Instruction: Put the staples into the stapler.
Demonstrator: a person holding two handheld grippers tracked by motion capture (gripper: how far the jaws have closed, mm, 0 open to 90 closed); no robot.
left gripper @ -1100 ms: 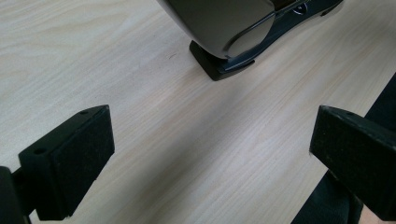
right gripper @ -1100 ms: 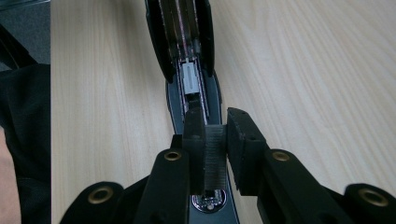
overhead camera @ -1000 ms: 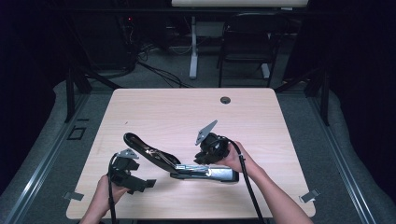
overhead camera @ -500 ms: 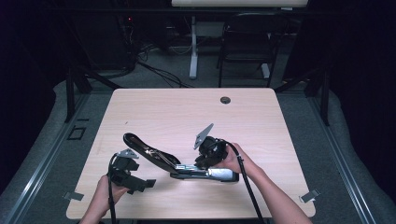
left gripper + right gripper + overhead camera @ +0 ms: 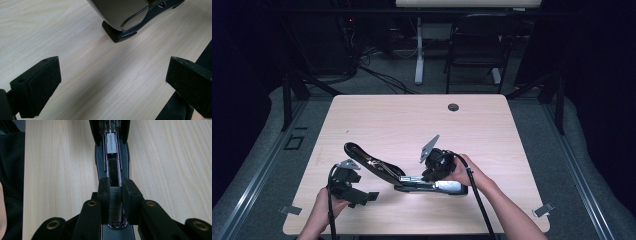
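Two claws: right claw [image 5: 115, 195] clamped on open stapler [image 5: 377, 167] mid-table [image 5: 387, 120], left claw [image 5: 354, 192] apart nearby.

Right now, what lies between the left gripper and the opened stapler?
Nothing but bare table. In the left gripper view, the open left gripper looks across plain wood at the stapler, whose foot rests on the tabletop just ahead.

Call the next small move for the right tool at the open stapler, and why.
Probably press the right tool a little deeper along the stapler channel to seat the strip of staples it is shut on. The lid is swung up, the channel lies bare ahead of the strip, and the left tool waits open beside the stapler, touching nothing.
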